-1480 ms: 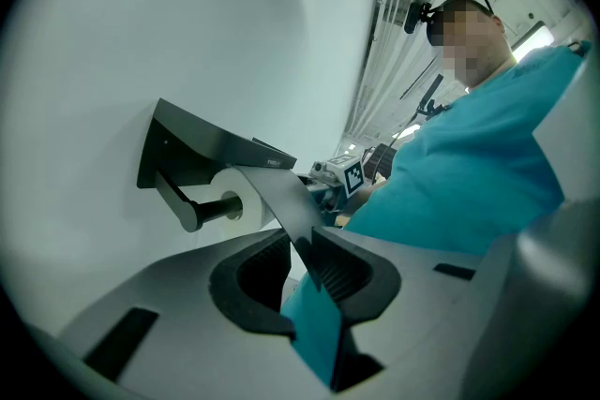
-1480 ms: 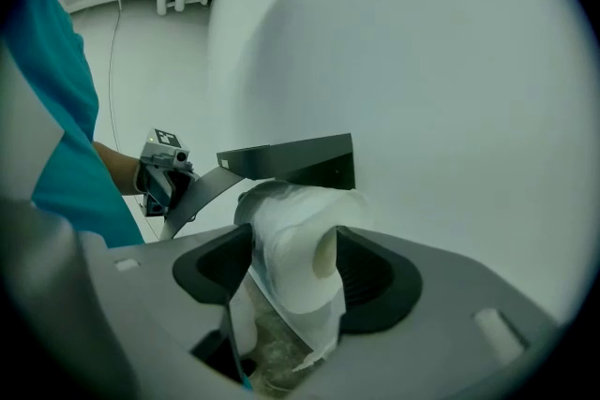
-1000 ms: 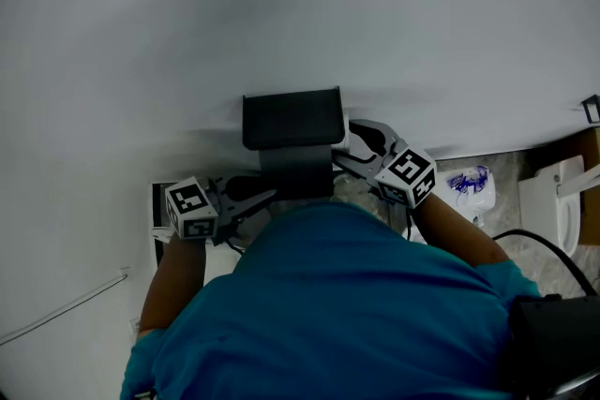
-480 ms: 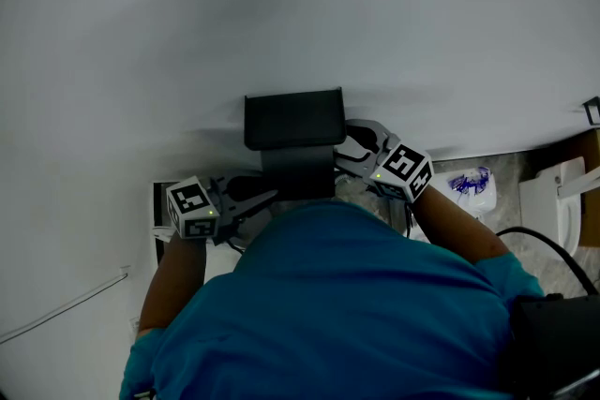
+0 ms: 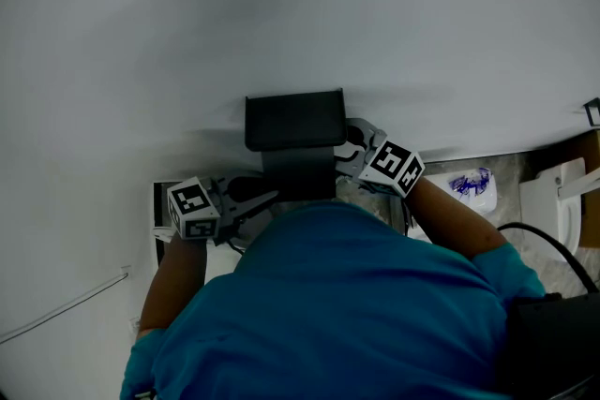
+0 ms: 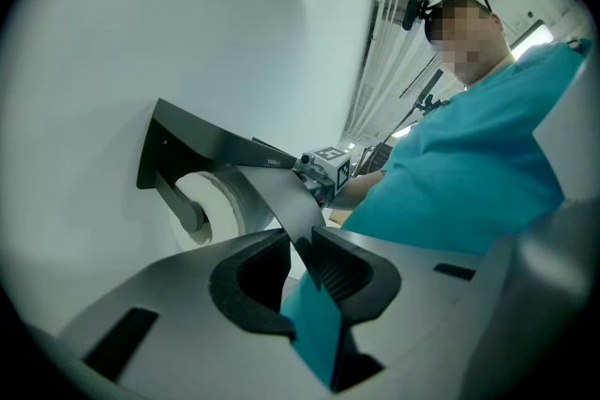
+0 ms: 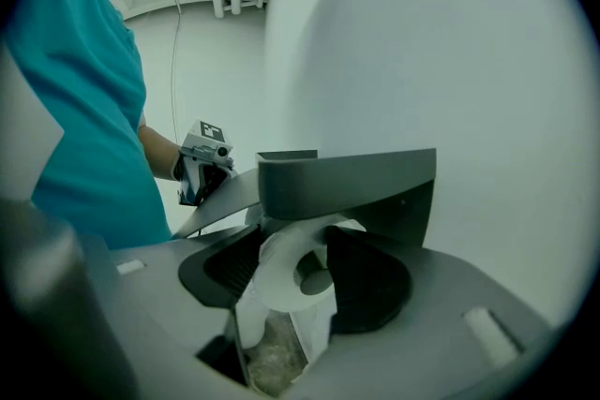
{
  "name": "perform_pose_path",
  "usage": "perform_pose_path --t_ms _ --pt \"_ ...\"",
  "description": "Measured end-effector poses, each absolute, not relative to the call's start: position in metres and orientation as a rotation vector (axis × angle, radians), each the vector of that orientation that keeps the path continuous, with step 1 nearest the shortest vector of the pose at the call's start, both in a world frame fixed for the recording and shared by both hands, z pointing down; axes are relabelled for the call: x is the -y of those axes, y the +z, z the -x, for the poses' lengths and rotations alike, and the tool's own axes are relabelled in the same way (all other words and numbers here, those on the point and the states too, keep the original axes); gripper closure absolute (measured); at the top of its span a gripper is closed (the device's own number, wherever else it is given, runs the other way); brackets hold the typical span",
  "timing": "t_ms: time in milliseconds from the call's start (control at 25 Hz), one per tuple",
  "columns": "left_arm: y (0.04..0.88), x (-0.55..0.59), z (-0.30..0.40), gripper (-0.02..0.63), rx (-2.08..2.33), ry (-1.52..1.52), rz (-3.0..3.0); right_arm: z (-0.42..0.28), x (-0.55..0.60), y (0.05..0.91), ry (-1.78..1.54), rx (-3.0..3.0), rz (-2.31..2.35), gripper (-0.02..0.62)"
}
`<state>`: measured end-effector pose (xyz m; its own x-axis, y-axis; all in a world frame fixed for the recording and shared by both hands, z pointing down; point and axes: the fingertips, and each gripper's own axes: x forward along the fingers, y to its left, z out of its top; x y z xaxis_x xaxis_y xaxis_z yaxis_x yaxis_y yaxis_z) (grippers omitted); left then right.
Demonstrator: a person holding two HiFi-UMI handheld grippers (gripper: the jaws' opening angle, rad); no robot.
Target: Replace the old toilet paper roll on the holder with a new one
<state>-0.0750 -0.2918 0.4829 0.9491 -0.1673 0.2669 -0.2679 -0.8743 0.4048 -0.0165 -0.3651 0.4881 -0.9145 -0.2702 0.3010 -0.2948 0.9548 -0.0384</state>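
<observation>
right gripper (image 5: 352, 147) has shifted left against the holder (image 5: 293, 119), jaws just closing, pads now on the roll (image 7: 281, 272). left gripper (image 6: 298, 262) clamps the flap (image 6: 272, 192).

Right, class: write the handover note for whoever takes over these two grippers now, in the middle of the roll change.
Left gripper: shut on the cover flap, holding it lifted.
Right gripper: jaws have just been closing round the roll on the holder; firm grip not confirmed.
Done: flap raised.
Left to do: pull that roll off and fit a new one; I can't spot a new one in view.
</observation>
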Motion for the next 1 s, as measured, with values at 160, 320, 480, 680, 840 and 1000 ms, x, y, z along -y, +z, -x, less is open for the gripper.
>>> perform_pose_path --t_ms 160,320,480,680,840,1000 --pt "0.484 0.292 0.075 0.532 0.315 0.309 -2.654 0.016 0.365 0.488 0.119 2.817 -0.409 0.373" --pt "0.485 0.292 0.075 0.534 0.309 0.314 -2.654 0.017 0.365 0.489 0.118 2.817 -0.406 0.373" --pt "0.484 0.293 0.075 0.532 0.314 0.317 -2.656 0.014 0.365 0.488 0.149 2.821 -0.409 0.373" --pt "0.485 0.294 0.075 0.532 0.32 0.329 -2.655 -0.001 0.364 0.489 0.184 2.834 -0.453 0.359" --pt "0.488 0.295 0.075 0.534 0.339 0.331 -2.66 -0.031 0.368 0.485 0.205 2.849 -0.565 0.357" --pt "0.496 0.3 0.075 0.535 0.392 0.392 -2.678 -0.065 0.375 0.49 0.22 2.832 -0.684 0.359"
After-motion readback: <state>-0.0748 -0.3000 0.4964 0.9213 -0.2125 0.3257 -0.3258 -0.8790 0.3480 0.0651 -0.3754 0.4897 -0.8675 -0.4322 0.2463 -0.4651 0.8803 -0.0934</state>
